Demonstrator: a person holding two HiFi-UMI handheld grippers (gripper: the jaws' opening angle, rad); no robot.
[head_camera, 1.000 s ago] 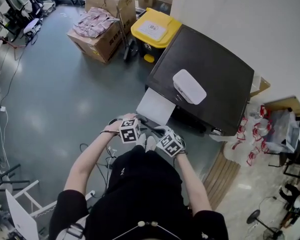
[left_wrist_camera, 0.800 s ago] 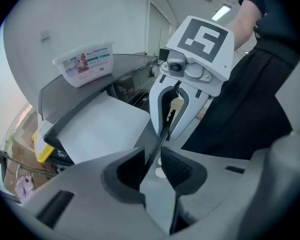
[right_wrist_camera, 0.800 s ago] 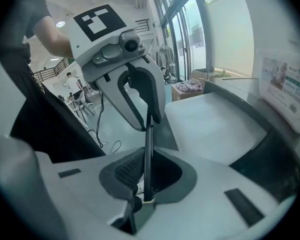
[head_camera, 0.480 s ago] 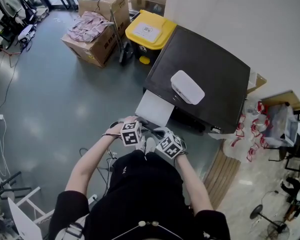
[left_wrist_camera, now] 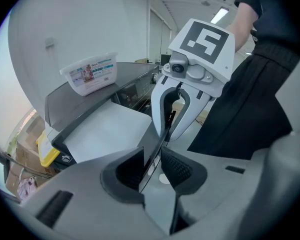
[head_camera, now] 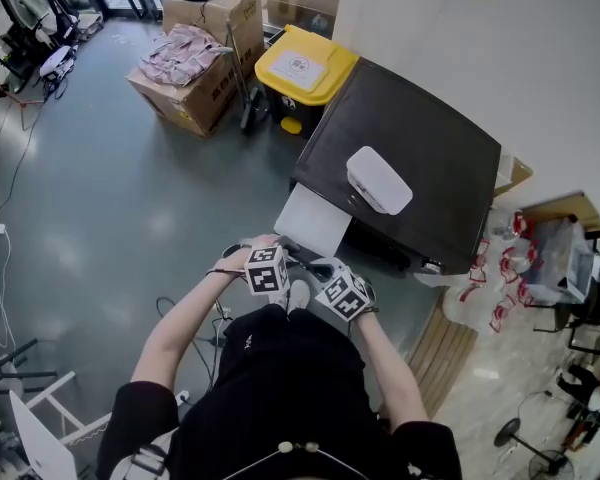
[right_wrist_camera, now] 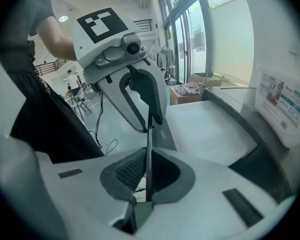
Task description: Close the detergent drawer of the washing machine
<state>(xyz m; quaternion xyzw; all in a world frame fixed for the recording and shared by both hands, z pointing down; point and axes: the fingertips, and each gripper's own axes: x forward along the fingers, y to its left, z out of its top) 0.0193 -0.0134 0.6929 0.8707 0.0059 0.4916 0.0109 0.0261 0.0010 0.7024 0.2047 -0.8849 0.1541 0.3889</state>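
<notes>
**Q:** Which parts are hidden or unreadable?
**A:** The head view shows only the dark top of the washing machine [head_camera: 420, 138], and most of its front is hidden from above. The detergent drawer [head_camera: 315, 218] appears to be the white slab jutting from the front, at the end on the yellow bin's side. It stands drawn out. No view shows its compartments.

**Q:** State of the jaws?
**A:** The left gripper [left_wrist_camera: 155, 159] has its jaws clenched on a thin dark strip [left_wrist_camera: 158, 149], seen edge-on. The jaws of the right gripper [right_wrist_camera: 147, 171] are clenched on the same strip, which runs from one gripper to the other. What the strip is cannot be told. Both grippers sit close to the person's body, tips facing each other. They are near the drawer but apart from it.

**Q:** Containers and contents?
**A:** A white lidded box [head_camera: 379, 179] stands on the machine top, and its contents are hidden. A cardboard box [head_camera: 195, 88] on the floor holds pink cloth [head_camera: 180, 43]. The yellow bin [head_camera: 305, 66] beside the machine has its lid shut, so its contents are hidden.
</notes>
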